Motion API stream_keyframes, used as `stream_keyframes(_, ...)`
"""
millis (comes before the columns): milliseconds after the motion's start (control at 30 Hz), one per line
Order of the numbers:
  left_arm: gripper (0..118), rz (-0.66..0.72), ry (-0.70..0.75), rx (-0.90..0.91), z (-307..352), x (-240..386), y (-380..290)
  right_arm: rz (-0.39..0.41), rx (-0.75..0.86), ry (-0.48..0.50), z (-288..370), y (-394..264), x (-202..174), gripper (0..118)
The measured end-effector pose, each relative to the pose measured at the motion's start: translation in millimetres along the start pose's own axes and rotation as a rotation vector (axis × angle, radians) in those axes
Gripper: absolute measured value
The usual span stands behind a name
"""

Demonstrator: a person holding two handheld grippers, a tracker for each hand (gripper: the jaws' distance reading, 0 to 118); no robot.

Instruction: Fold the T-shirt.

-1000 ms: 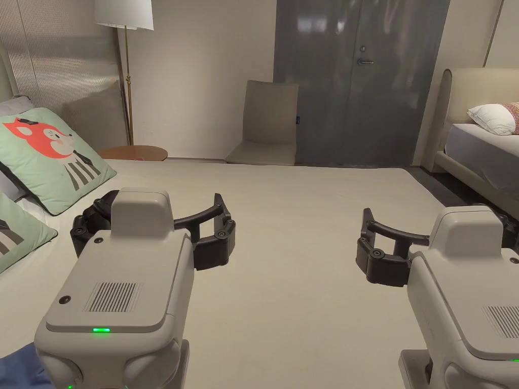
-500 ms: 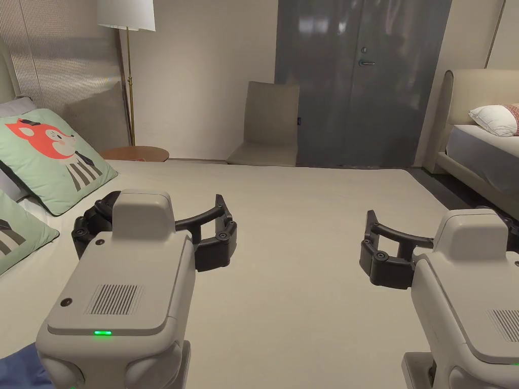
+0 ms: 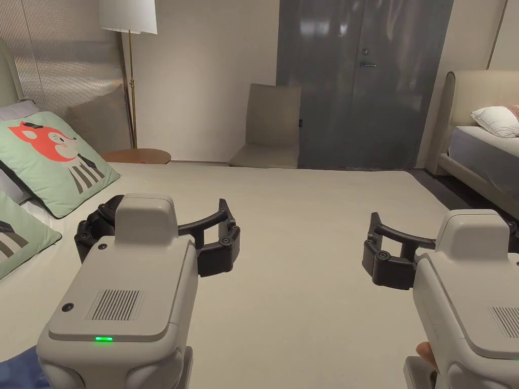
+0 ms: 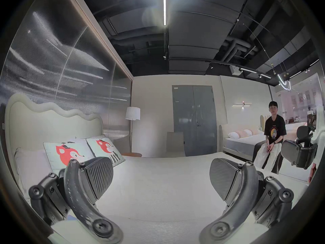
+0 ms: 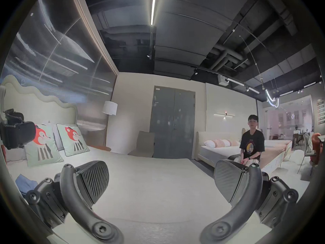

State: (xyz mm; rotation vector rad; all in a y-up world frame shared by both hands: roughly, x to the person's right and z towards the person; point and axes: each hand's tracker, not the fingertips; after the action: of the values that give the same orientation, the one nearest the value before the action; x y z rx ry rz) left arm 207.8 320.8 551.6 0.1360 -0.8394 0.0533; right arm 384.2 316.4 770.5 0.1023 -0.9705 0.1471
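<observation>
A blue T-shirt (image 3: 14,365) lies crumpled at the near left edge of the beige bed (image 3: 304,212). It shows behind the left jaw in the right gripper view (image 5: 24,181). My left gripper (image 3: 162,210) hovers open over the bed's left half, nothing between its jaws (image 4: 161,170). My right gripper (image 3: 446,233) hovers open over the right half, its jaws wide apart and empty (image 5: 158,172). Each gripper shows in the other's view: the right gripper (image 4: 299,152) at the right edge, the left gripper (image 5: 15,133) at the left edge.
Fox-print cushions (image 3: 56,157) lean at the headboard on the left. A floor lamp (image 3: 129,20), a round side table (image 3: 136,155) and a chair (image 3: 271,126) stand beyond the bed. A person (image 5: 251,142) sits on a second bed (image 3: 481,152) at the right.
The head camera has tilted a little, so the whole picture has shifted. Both grippers stay open and hover in about the same places over the bed.
</observation>
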Motion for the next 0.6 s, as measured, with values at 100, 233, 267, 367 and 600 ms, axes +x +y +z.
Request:
stream_keyframes(100,110,-0.005,-0.003,0.002,1,0,0,-0.022,-0.009,0.018,-1,-1,2,118)
stream_keyframes(233,110,-0.005,-0.002,0.004,2,-1,1,-0.021,-0.021,0.038,0,0,4,118)
stream_keyframes(267,110,-0.005,-0.002,0.003,2,-1,1,-0.019,-0.020,0.038,0,1,4,118)
stream_keyframes(367,110,-0.005,0.000,0.002,2,-1,1,-0.018,-0.031,0.040,-1,3,6,118)
stream_keyframes(600,110,-0.017,-0.006,0.005,3,0,3,-0.076,-0.032,-0.028,3,13,7,118)
